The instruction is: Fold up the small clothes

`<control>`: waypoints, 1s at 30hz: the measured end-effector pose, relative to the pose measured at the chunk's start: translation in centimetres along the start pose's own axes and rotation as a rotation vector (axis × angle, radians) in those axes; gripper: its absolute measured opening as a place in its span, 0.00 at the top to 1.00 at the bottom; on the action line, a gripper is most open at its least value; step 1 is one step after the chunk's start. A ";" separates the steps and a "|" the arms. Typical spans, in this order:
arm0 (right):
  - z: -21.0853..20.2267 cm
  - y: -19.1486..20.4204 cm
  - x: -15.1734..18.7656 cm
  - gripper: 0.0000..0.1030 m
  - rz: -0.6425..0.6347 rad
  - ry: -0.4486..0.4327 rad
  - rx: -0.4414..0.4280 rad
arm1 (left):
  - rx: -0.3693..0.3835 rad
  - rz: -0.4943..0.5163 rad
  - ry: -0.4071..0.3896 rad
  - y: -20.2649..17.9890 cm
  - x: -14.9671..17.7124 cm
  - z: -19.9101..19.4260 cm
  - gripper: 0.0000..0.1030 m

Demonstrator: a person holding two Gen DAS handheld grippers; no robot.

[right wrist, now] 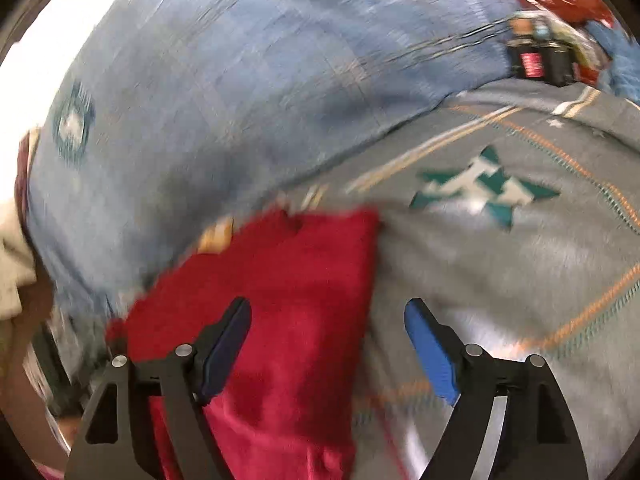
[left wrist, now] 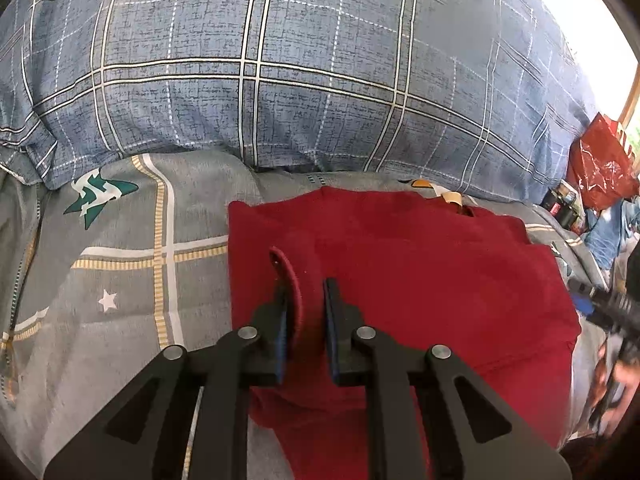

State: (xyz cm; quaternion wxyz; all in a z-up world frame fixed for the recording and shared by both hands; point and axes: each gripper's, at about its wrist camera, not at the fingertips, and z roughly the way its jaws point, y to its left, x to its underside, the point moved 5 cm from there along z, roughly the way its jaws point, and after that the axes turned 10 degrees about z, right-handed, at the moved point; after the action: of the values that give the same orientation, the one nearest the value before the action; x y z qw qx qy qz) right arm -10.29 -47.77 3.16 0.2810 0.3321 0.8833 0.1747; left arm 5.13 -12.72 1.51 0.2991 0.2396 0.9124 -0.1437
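Observation:
A small red garment (left wrist: 420, 280) lies partly folded on the grey patterned bedsheet (left wrist: 120, 280). My left gripper (left wrist: 306, 284) is shut on a raised fold of the red cloth, which stands up between its two fingers. In the blurred right wrist view, the red garment (right wrist: 288, 300) lies below my right gripper (right wrist: 328, 312), which is open wide and holds nothing. Its left finger (right wrist: 230, 344) hovers over the cloth, its right finger (right wrist: 430, 352) over the sheet. The right gripper shows at the right edge of the left wrist view (left wrist: 608, 308).
A large blue plaid pillow (left wrist: 280, 60) lies along the far side of the garment. A red plastic bag (left wrist: 600, 164) and small dark containers (left wrist: 560, 204) sit at the far right. The grey sheet with star prints (right wrist: 480, 188) spreads around.

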 end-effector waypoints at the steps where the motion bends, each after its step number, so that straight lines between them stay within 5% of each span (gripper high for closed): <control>1: 0.6 0.5 0.7 0.46 -0.038 0.021 0.010 | -0.003 -0.002 0.001 0.0 -0.1 0.1 0.89; 2: 1.5 1.1 1.5 0.89 -0.099 0.039 0.050 | -0.003 -0.003 0.002 0.0 -0.1 -0.1 0.89; 6: -0.1 2.0 1.2 0.91 -0.221 -0.061 0.149 | 0.003 -0.018 -0.011 0.0 0.3 -0.8 0.79; 8: -0.6 0.9 0.3 0.95 -0.252 -0.128 0.268 | -0.011 -0.026 0.009 0.2 1.1 -0.3 0.69; 10: 0.8 -1.3 0.2 0.97 -0.224 -0.096 0.336 | -0.018 -0.029 0.034 0.3 1.7 0.1 0.68; 13: -1.3 -2.5 0.1 0.84 -0.045 -0.064 0.128 | -0.017 -0.042 0.016 0.4 2.3 -1.5 0.65; 14: -3.0 -2.6 -0.1 0.56 -0.017 -0.087 0.086 | -0.020 -0.042 0.012 0.4 2.5 -2.0 0.57; 16: -5.1 -2.7 0.2 0.18 -0.014 -0.109 0.043 | -0.027 -0.043 -0.005 0.5 3.0 -3.4 0.50; 19: -5.9 -2.3 1.8 0.18 -0.053 -0.072 -0.007 | -0.033 -0.046 0.001 0.5 4.5 -4.7 0.50; 21: -4.1 -3.1 2.7 0.25 -0.059 -0.019 0.037 | -0.026 -0.054 0.025 0.1 5.7 -5.0 0.50; 22: -3.0 -3.3 2.9 0.48 -0.052 0.011 0.047 | -0.022 -0.053 0.031 -0.1 6.2 -5.2 0.50; 23: -2.7 -3.2 3.0 0.82 -0.062 0.006 0.049 | -0.017 -0.050 0.038 -0.4 6.9 -5.6 0.50; 24: -2.8 -2.8 3.1 0.90 -0.101 -0.016 0.063 | -0.016 -0.049 0.047 -0.7 7.9 -6.1 0.49; 28: -2.3 -2.7 3.5 0.91 -0.199 -0.054 0.203 | -0.009 -0.052 0.076 -1.6 11.2 -7.2 0.46; 30: -2.4 -2.7 3.6 0.90 -0.191 -0.062 0.199 | -0.022 -0.049 0.092 -2.0 12.5 -7.6 0.46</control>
State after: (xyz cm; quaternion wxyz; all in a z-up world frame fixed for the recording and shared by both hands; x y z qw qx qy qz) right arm -15.32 -47.53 2.32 0.2890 0.2781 0.9148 0.0482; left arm -8.33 -6.94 0.02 0.2558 0.2201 0.9323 -0.1300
